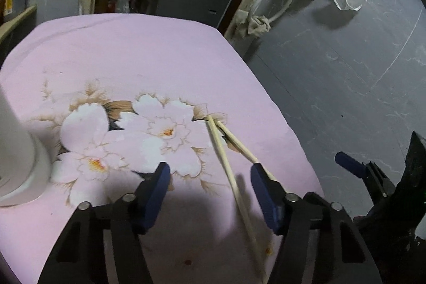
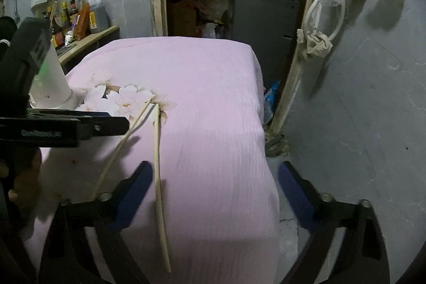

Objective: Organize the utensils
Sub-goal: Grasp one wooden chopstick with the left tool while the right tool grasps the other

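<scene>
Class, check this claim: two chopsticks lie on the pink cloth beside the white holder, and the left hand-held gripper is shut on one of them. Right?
Not quite. The left hand-held gripper is open and holds nothing, as the left wrist view shows. The two chopsticks do lie on the pink cloth beside the white holder.

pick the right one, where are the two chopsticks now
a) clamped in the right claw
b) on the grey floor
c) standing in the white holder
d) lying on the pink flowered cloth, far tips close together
d: both chopsticks lie flat on the pink cloth, their far tips nearly meeting by the flower print; the left claw and right claw are open and empty, and the white holder stands apart.
</scene>
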`<state>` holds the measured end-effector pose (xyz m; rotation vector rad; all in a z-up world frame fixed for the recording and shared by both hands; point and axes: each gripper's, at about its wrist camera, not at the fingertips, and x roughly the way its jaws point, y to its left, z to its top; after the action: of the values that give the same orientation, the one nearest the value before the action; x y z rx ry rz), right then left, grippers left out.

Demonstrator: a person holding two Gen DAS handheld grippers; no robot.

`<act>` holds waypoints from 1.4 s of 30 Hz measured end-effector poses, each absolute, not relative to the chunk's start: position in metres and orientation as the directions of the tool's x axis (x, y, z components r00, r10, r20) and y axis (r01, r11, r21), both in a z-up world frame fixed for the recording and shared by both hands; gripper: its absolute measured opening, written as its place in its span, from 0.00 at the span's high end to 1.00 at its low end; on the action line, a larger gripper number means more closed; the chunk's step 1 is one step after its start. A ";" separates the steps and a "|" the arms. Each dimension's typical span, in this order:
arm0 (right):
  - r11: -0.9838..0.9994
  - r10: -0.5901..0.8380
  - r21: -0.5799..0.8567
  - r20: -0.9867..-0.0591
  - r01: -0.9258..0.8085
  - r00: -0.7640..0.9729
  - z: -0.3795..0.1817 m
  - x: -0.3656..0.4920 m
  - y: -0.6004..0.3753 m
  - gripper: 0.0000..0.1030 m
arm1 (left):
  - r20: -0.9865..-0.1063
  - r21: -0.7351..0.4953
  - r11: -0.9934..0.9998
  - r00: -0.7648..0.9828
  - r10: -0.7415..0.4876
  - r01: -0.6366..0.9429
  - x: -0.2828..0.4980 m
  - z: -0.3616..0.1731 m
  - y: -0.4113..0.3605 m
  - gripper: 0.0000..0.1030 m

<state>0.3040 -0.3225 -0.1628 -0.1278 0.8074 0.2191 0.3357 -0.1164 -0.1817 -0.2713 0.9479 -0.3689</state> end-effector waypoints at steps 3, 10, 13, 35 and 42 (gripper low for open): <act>0.966 0.182 0.012 -0.736 -0.257 0.651 -0.166 0.311 -0.325 0.27 | -0.748 -0.387 0.900 0.503 -0.434 0.200 0.344 -0.184 -0.122 0.55; 0.948 0.254 0.064 -0.740 -0.311 0.623 -0.173 0.315 -0.313 0.43 | -0.765 -0.389 0.896 0.467 -0.444 0.215 0.357 -0.190 -0.132 0.77; 0.936 0.276 0.068 -0.750 -0.346 0.601 -0.176 0.318 -0.302 0.53 | -0.779 -0.375 0.900 0.451 -0.436 0.221 0.362 -0.191 -0.135 0.89; 0.890 0.275 0.021 -0.821 -0.455 0.501 -0.184 0.340 -0.261 0.79 | -0.821 -0.377 0.902 0.374 -0.430 0.210 0.357 -0.185 -0.112 0.93; 0.885 0.249 0.010 -0.855 -0.466 0.454 -0.184 0.351 -0.251 0.81 | -0.828 -0.378 0.902 0.361 -0.430 0.207 0.361 -0.188 -0.114 0.93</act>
<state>0.3508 -0.2511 -0.1841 -0.2393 1.0080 0.4460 0.3610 -0.1139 -0.1879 -0.2238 1.1312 -0.4142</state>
